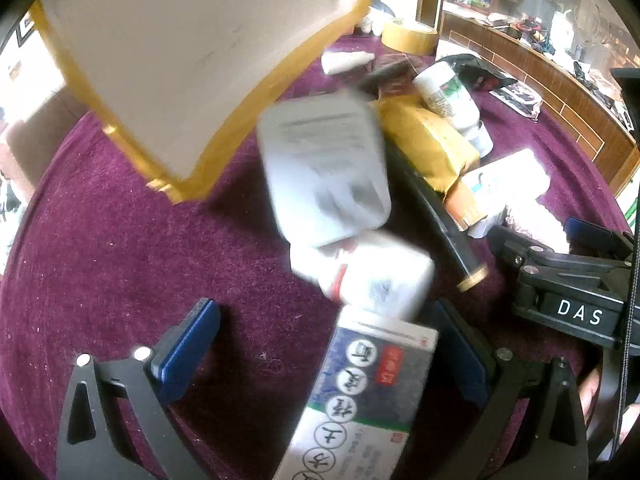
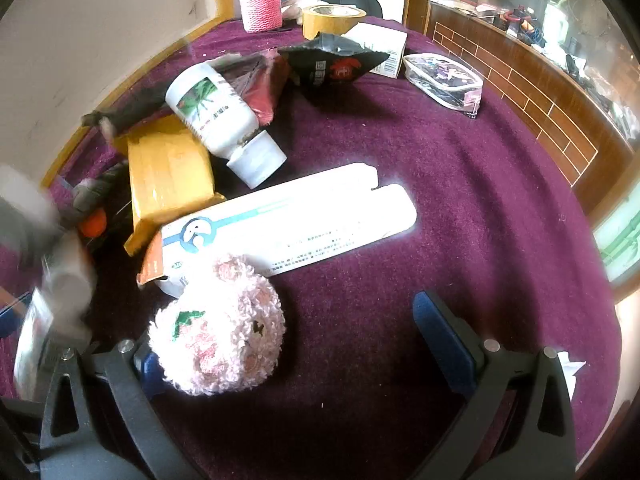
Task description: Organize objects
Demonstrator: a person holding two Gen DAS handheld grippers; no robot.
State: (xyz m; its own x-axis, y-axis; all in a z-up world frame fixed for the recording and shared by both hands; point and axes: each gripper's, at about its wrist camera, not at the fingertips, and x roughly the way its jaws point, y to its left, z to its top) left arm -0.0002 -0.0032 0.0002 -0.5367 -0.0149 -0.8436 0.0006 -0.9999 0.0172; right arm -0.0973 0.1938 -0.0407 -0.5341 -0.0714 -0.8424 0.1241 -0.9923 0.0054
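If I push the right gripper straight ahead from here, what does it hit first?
Probably the long white box, lying crosswise ahead of the open right gripper. The pink plush toy sits against its left finger; depth is uncertain.

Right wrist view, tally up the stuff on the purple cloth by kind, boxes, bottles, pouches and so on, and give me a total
Boxes: 3, the long white box, yellow box, small white box
Bottles: 1, white bottle
Bags and pouches: 2, black bag, clear pouch
Tape rolls: 1, tape roll
Plush toys: 1, pink plush
Total: 8; blurred items at left not counted.
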